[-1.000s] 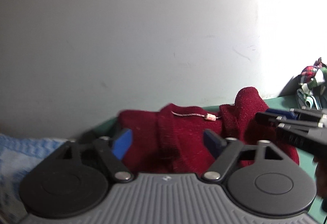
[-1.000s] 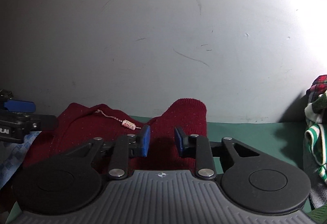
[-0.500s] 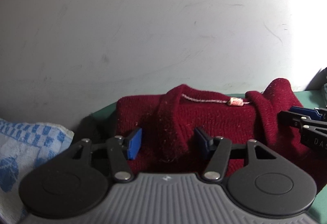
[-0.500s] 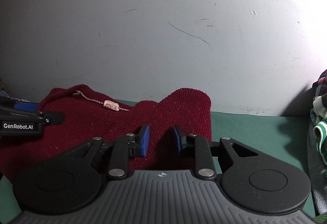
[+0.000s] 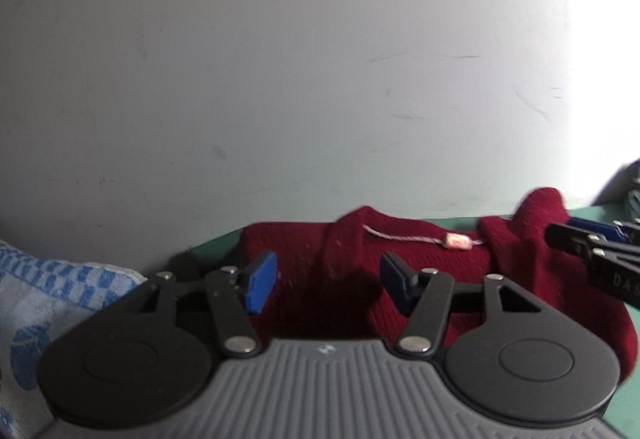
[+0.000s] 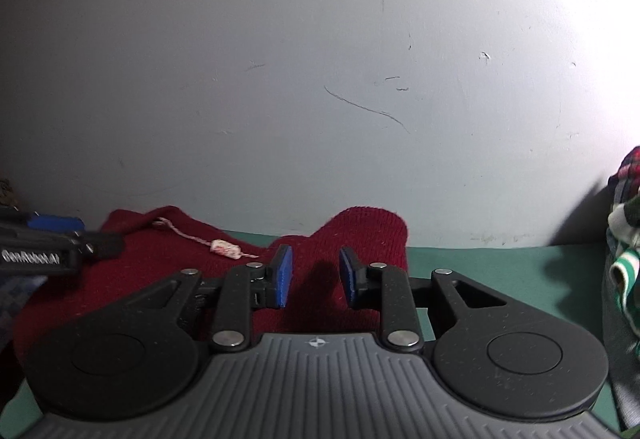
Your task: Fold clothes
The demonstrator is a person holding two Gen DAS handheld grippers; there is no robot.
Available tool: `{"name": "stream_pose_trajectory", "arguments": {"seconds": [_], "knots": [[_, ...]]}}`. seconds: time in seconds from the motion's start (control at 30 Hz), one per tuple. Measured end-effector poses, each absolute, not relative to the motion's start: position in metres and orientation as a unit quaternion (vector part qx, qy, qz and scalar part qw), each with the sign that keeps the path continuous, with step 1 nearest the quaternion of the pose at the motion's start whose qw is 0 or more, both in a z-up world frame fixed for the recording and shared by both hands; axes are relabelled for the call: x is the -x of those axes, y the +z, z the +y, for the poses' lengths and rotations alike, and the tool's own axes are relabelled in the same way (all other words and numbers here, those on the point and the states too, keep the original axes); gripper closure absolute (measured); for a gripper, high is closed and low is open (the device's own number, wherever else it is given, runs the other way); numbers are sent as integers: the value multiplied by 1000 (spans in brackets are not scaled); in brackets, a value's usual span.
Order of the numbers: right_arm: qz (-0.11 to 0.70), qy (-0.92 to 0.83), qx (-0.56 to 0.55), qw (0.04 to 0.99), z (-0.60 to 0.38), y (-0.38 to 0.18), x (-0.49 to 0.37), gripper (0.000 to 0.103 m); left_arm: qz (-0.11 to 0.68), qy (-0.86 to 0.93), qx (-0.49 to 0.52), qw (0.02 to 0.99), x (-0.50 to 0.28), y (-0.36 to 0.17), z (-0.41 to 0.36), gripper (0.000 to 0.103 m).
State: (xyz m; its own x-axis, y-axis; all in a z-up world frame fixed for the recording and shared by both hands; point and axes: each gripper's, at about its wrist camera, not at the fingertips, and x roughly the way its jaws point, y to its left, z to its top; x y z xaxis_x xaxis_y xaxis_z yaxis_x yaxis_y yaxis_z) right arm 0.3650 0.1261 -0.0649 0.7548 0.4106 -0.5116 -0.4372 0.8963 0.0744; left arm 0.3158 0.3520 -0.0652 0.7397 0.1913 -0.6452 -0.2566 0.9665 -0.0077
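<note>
A dark red knitted sweater (image 5: pixel 420 267) lies bunched on the green table against the wall, with a small pink tag on a string (image 5: pixel 456 241) across its top. My left gripper (image 5: pixel 328 283) hovers over its left part. The jaws are closing but still wide, and the pads touch no cloth. In the right wrist view the sweater (image 6: pixel 160 267) has a sleeve end (image 6: pixel 368 231) standing up near the wall. My right gripper (image 6: pixel 314 275) is open with a narrow gap just in front of that sleeve, nothing pinched. Each gripper's tips show in the other's view: the right gripper (image 5: pixel 580 239), the left gripper (image 6: pixel 92 239).
A blue-and-white checked towel (image 5: pixel 48 287) lies at the left beside the sweater. A heap of plaid and green-striped clothes (image 6: pixel 624 239) sits at the far right. Bare green tabletop (image 6: pixel 500 271) lies between sweater and heap. A scuffed white wall (image 6: pixel 320 79) closes the back.
In the left wrist view the sweater and the right gripper's tips have slid to the right, and more of the checked towel shows. The right wrist view is almost unchanged.
</note>
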Motion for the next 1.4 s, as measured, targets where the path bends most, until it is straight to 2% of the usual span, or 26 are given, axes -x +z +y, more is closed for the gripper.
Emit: {"name": "stream_pose_trajectory", "arguments": {"seconds": [0.23, 0.37, 0.5, 0.57, 0.6, 0.83, 0.97, 1.2, 1.33, 1.4], "knots": [[315, 207, 11, 926, 131, -81, -391, 75, 366, 159, 55, 915, -337, -87, 361, 34], [314, 199, 52, 927, 146, -83, -390, 74, 368, 178, 20, 912, -340, -94, 356, 22], [296, 197, 65, 932, 149, -73, -380, 72, 368, 180, 9, 912, -335, -83, 352, 25], [269, 193, 43, 943, 140, -61, -366, 60, 359, 176, -7, 916, -327, -73, 344, 28], [261, 196, 37, 945, 136, -55, -357, 58, 357, 175, -11, 917, -322, -68, 340, 29], [263, 240, 25, 934, 129, -45, -299, 57, 359, 196, 7, 912, -277, -45, 326, 29], [299, 236, -1, 925, 110, -56, -274, 57, 367, 206, 36, 906, -248, -35, 320, 24], [335, 189, -13, 923, 92, -62, -233, 55, 361, 226, 26, 904, -202, -37, 304, 18], [344, 181, -15, 921, 85, -55, -208, 42, 358, 228, 27, 905, -178, -32, 292, 11], [346, 178, -12, 921, 84, -52, -198, 41, 357, 228, 27, 905, -166, -30, 286, 8]]}}
